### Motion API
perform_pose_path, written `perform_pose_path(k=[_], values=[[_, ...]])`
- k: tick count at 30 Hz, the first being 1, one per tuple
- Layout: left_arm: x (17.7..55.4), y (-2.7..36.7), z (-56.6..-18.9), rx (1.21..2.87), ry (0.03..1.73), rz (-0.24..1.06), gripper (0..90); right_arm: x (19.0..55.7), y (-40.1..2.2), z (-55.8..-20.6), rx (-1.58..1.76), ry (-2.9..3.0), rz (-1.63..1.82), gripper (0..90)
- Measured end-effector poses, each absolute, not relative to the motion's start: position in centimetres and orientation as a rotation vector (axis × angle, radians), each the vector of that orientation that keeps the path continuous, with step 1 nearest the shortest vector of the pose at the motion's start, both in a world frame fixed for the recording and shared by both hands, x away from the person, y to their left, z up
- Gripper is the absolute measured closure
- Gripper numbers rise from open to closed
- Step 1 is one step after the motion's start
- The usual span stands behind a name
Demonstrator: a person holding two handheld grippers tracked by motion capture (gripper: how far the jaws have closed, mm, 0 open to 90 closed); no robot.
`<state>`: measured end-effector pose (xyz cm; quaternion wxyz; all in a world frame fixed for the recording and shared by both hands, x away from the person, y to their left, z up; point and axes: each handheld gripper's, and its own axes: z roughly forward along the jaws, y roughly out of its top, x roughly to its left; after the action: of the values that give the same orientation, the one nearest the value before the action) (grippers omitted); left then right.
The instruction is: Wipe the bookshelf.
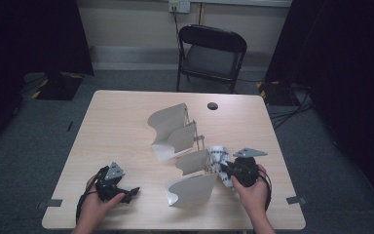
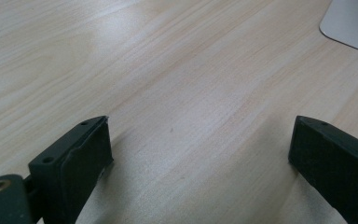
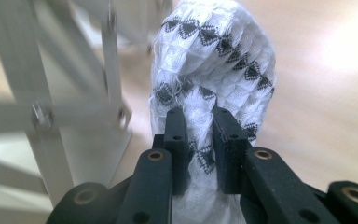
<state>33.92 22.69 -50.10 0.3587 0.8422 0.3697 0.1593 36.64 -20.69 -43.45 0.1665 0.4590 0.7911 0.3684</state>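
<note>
Right gripper (image 3: 199, 116) jaws clamped on white patterned cloth (image 3: 214, 60), just beside metal folding rack (image 1: 182, 146). Left gripper (image 2: 200, 154) jaws apart, empty, over table (image 1: 121, 122). Best kept pinched firmly, clear of rack bars when draping.

Room's pretty dim overall. The black curtains (image 1: 29, 34) on both sides swallow the light and the floor goes murky toward the corners. The table (image 1: 121, 122) is the brightest thing around, evenly lit from above, with soft short shadows under the white curved panels (image 1: 175, 129). In the left gripper view there's a pale glare patch on the wood near the top left, and the jaws throw faint shadows onto the tabletop. The right gripper view is sharp on the white patterned cloth (image 3: 214, 60) close up, but the metal frame (image 3: 42, 93) beside it is blurry and the tabletop behind is washed out at the right edge.
</note>
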Motion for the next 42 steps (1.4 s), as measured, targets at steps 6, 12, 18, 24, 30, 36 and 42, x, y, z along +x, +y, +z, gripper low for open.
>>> perform_pose_path(k=[6, 12, 18, 24, 30, 36, 42], values=[[33.9, 22.7, -50.1, 2.172, 0.954, 0.411, 5.5, 37.8, -20.2, -39.3, 1.250, 2.188, 1.087, 77.9], [33.9, 22.7, -50.1, 2.172, 0.954, 0.410, 5.5, 38.6, -18.2, -38.1, 1.192, 2.203, 1.128, 77.9], [33.9, 22.7, -50.1, 2.172, 0.954, 0.410, 5.5, 38.8, -17.1, -39.4, 1.169, 2.254, 1.118, 78.0], [33.9, 22.7, -50.1, 2.174, 0.953, 0.411, 5.5, 38.6, -17.1, -41.0, 1.187, 2.282, 1.113, 77.9], [33.9, 22.7, -50.1, 2.170, 0.956, 0.409, 5.5, 38.4, -17.1, -42.6, 1.202, 2.308, 1.098, 78.0], [33.9, 22.7, -50.1, 2.174, 0.953, 0.410, 5.5, 38.1, -17.1, -44.9, 1.222, 2.342, 1.083, 78.0], [33.9, 22.7, -50.1, 2.173, 0.953, 0.410, 5.5, 37.7, -17.1, -47.0, 1.240, 2.379, 1.053, 78.0]])
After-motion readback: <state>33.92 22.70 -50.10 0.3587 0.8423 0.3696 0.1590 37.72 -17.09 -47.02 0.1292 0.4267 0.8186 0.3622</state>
